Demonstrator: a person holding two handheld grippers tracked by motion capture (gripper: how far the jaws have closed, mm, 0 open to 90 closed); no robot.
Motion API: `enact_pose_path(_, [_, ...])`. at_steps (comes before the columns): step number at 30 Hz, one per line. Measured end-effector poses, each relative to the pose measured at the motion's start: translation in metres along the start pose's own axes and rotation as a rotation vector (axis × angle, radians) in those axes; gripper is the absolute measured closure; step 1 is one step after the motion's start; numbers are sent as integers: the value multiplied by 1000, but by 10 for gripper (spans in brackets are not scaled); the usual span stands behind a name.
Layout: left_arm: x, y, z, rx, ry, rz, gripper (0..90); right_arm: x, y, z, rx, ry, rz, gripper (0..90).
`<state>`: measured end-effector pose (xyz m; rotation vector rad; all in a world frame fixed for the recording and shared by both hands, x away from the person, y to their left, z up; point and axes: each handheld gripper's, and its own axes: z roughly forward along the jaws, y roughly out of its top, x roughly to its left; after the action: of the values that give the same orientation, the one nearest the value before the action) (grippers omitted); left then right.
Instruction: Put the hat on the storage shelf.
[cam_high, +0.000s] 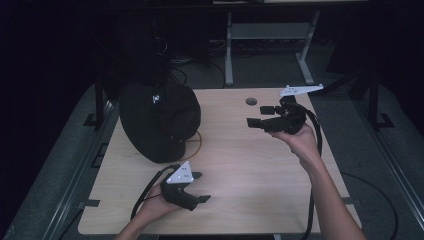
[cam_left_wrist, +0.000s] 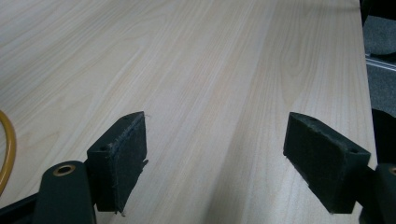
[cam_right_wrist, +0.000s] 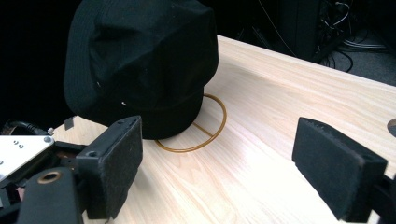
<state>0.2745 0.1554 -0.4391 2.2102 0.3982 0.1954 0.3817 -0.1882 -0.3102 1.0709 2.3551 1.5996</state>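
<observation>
At about ten o'clock on the tabletop (cam_high: 235, 150), a black cap (cam_high: 159, 120) sits dome-up over a thin yellow-brown hoop (cam_right_wrist: 212, 128) whose loop shows at its base. The left gripper (cam_high: 200, 187) hovers low near six o'clock, just in front of the cap, its jaws spread wide with nothing between them, pointing toward three o'clock over bare wood. The right gripper (cam_high: 257, 117) is held up near two o'clock, well apart from the cap and aimed at it; its jaws also stand wide open and empty. The cap looks like soft, light cloth that will likely fold and dent under a pinch instead of keeping its shape, though it should not slip on the padded jaws. A sound hold would probably be the lower band near the hoop, where the fabric seems doubled and firmer, not the slack crown.
</observation>
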Motion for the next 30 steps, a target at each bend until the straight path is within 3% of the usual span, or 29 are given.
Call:
enact_pose_path(9, [0, 1, 0, 3, 8, -1, 210, 6, -11, -4, -6, 16, -5, 157])
enact_pose_path(30, [-1, 1, -1, 2, 7, -7, 207, 3, -55, -19, 9, -6, 37, 157])
